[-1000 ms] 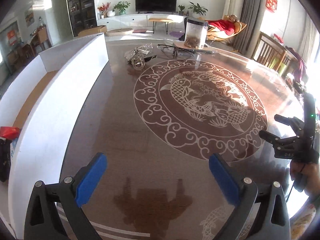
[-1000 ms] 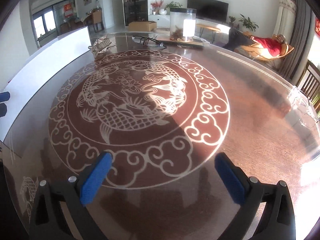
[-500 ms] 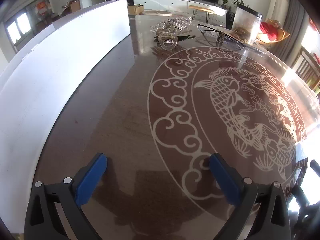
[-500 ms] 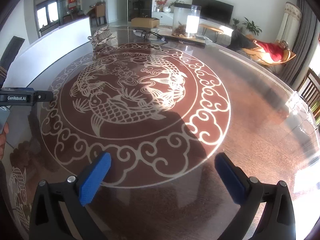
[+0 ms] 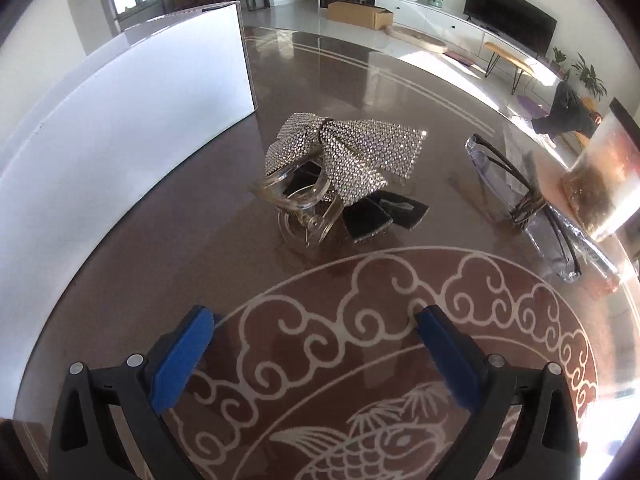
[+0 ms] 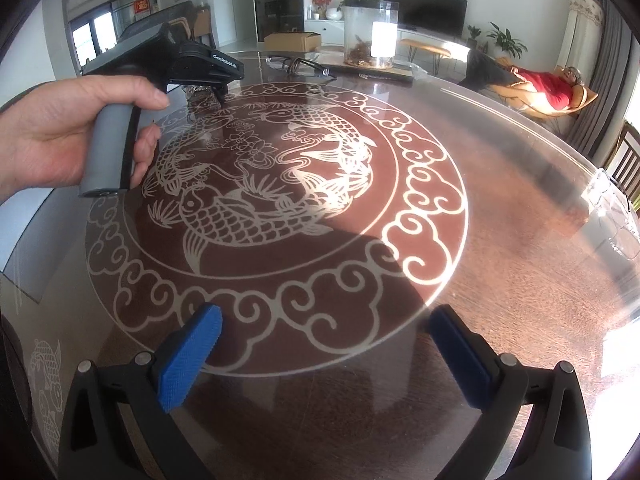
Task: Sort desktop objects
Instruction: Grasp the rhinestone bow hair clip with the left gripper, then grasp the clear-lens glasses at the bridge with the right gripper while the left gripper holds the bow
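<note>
Round glass-topped table [image 5: 120,280], fish motif in the middle. White box [image 5: 120,112] along its left edge. Far right: clear jar [image 6: 370,34], glasses [image 5: 520,200] just beside it. Rhinestone bow hair clip [image 5: 340,160] lies ahead of the left gripper [image 5: 316,354], near the box's far end. Left gripper: fingers wide apart, empty. Right gripper [image 6: 326,350]: likewise spread, empty, over the near table.

Risk: clip's clear plastic is smooth and the bow floppy; pinching only the bow may let it slip or swing.
</note>
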A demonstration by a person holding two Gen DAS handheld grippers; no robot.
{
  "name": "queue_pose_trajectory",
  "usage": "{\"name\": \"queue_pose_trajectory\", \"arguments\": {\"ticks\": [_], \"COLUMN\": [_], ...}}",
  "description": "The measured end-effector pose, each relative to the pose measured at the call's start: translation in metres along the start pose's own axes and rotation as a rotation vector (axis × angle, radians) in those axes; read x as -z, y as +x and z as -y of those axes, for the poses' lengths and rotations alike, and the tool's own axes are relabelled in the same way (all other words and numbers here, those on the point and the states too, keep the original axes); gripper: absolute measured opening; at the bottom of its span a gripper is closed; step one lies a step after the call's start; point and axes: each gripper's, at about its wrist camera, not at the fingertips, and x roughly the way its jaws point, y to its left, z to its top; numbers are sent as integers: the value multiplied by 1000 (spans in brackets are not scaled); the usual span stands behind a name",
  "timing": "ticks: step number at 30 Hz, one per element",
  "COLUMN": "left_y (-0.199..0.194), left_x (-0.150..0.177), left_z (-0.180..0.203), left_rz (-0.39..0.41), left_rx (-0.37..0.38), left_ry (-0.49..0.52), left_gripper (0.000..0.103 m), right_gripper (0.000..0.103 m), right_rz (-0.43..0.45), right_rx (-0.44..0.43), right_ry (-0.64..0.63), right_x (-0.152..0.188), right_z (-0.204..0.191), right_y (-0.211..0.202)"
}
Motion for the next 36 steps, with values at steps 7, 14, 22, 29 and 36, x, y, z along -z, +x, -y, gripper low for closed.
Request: {"name": "queue_pose_trajectory", "arguments": {"ticks": [7,14,22,29,36], "left_y": [19,25,-7,-60,-78], "left_x": [-41,-49,-9,88,130], "left_z": [13,-3,-58,-122,-162], "left_rz": [16,116,173,153,187], "left_rx": [-54,118,231,340,353], "left_ry": [-81,183,367,542,559], "left_gripper": [103,103,71,72,72], "right_gripper": [103,103,103,103,103], "right_rz": [0,0,0,0,0], "right_rx": [0,1,2,2,2], "right_ry": [0,0,1,1,1], "right_x": [0,0,0,0,0], "right_z": [0,-1,-1,-1,-1], "right_y": [0,0,0,0,0]}}
